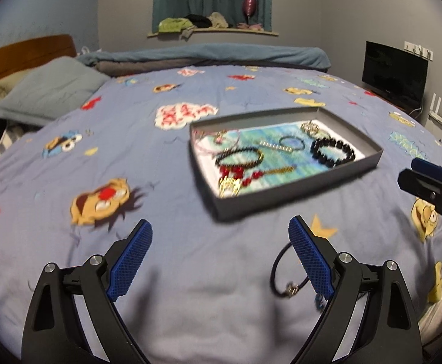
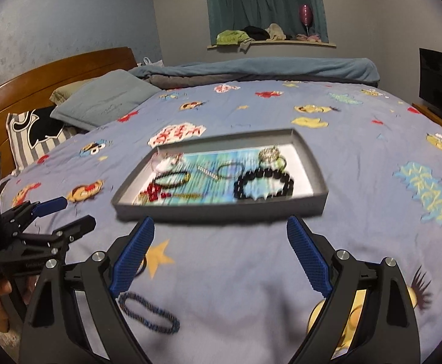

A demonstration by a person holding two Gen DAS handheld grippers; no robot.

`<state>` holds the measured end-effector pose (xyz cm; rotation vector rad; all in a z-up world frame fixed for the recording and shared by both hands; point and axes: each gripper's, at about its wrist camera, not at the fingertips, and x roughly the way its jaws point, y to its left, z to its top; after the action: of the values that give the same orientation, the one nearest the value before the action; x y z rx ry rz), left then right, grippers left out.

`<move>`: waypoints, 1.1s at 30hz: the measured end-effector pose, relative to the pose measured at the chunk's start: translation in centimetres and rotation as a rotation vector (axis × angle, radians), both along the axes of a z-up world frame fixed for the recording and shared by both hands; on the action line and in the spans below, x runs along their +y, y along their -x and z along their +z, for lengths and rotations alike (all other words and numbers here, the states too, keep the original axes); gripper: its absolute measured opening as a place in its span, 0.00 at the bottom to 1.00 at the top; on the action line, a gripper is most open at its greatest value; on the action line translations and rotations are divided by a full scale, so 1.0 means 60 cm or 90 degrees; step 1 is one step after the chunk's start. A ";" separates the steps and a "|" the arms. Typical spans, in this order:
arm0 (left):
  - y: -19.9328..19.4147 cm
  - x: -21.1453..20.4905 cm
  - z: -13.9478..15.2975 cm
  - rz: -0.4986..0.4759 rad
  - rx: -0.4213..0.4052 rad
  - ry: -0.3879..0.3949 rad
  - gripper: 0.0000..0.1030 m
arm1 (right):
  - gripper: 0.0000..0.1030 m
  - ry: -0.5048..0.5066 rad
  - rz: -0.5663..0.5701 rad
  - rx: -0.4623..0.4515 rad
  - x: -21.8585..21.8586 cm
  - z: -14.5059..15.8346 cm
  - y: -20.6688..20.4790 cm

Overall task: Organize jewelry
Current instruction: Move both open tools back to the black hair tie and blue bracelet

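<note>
— Grey card forms the shallow tray (image 1: 299,189) lying on the cartoon-print bedspread (image 1: 130,139), toward its middle. What do we have inside?

— We see a chunky black bead bracelet (image 1: 332,151) near the tray's right edge, a thinner dark bracelet (image 1: 239,156) and red beads (image 1: 240,176) toward its left corner, and a small ring-shaped band (image 1: 292,142) between them. Blur hides the finer pieces.

— And outside the tray?

— Two pieces lie loose on the bedspread near its front edge: a black cord bracelet (image 1: 281,273) with a small charm, partly behind our left gripper's right finger, and a blue-black beaded bracelet (image 2: 148,314), just beside our right gripper's left finger. Pillows (image 2: 102,103) and a folded blanket (image 2: 251,69) sit along the far edge, well clear of the tray.

— How do our grippers stand?

— Our left gripper (image 1: 221,261) is spread wide, holding nothing. Our right gripper (image 2: 221,257) is equally wide and empty, hovering before the tray's front wall.
</note>
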<state>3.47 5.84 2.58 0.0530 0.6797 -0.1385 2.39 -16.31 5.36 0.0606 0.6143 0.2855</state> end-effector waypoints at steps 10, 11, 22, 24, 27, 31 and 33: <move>0.024 0.020 -0.035 0.024 -0.001 -0.008 0.89 | 0.86 0.016 0.034 0.004 0.014 -0.051 0.029; 0.027 0.021 -0.038 0.022 -0.004 -0.009 0.89 | 0.86 0.022 0.042 -0.001 0.017 -0.053 0.033; 0.046 -0.013 -0.053 -0.051 -0.010 -0.006 0.89 | 0.85 0.067 0.126 0.003 0.043 -0.085 0.059; 0.047 -0.021 -0.054 -0.062 -0.013 -0.011 0.89 | 0.85 0.071 0.133 0.009 0.044 -0.091 0.060; 0.045 -0.028 -0.056 -0.066 -0.013 -0.017 0.89 | 0.84 0.074 0.142 0.017 0.047 -0.097 0.061; 0.039 -0.032 -0.057 -0.071 -0.010 -0.010 0.88 | 0.72 0.078 0.154 0.020 0.051 -0.100 0.062; 0.039 -0.036 -0.058 -0.080 -0.009 -0.004 0.87 | 0.62 0.080 0.161 0.025 0.055 -0.103 0.063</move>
<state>1.14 3.71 -0.92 0.1027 0.6634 -0.2569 -1.37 -13.02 -0.84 -0.1336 0.6791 0.4901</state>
